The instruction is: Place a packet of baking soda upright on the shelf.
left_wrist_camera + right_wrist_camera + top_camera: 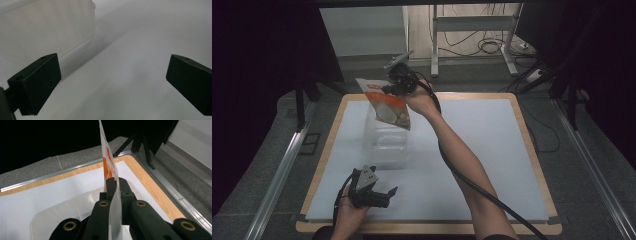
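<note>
An orange and white snack bag (387,102) hangs in the air above a clear plastic container (386,141) on the white table mat. My right gripper (393,86) is shut on the bag's upper edge, holding it tilted over the container's opening. In the right gripper view the bag (108,155) stands edge-on, pinched between the jaws, and the right gripper (115,183) is over the container's rim (62,207). My left gripper (389,192) rests low near the front of the table, open, nothing between its jaws. In the left gripper view the left gripper (112,82) faces the container's wall (47,32).
A white mat (482,145) covers a wood-edged table (524,125). Metal rails run along the floor on both sides. A desk frame (472,35) with cables stands behind the table. Black curtains hang left and right.
</note>
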Tool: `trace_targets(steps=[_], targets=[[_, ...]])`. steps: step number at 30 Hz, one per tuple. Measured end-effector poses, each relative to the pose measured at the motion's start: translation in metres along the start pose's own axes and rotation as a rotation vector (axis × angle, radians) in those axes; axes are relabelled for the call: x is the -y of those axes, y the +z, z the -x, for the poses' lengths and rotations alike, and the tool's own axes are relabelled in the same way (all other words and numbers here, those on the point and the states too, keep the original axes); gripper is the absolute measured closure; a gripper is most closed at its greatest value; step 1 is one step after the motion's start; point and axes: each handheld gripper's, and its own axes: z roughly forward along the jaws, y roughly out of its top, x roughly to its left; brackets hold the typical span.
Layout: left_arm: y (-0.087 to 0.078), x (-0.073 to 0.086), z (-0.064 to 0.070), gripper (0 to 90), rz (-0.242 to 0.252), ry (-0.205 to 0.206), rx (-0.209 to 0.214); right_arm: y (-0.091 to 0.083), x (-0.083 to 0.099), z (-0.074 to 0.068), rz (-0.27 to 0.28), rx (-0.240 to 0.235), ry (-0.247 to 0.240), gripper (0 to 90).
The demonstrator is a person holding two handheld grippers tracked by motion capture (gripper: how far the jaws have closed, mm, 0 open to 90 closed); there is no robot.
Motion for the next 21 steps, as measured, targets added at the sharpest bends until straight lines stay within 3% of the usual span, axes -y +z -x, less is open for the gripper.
trace_targets(steps=[13, 21], targets=[[0.002, -0.001, 0.002, 0.0, -0.005, 0.005, 0.014, 0.034, 0.0, -0.006, -0.013, -0.011, -0.019, 89.3], [0.002, -0.001, 0.002, 0.0, -0.009, 0.006, 0.019, 0.056, 0.026, -0.007, -0.048, -0.02, 0.013, 89.0]])
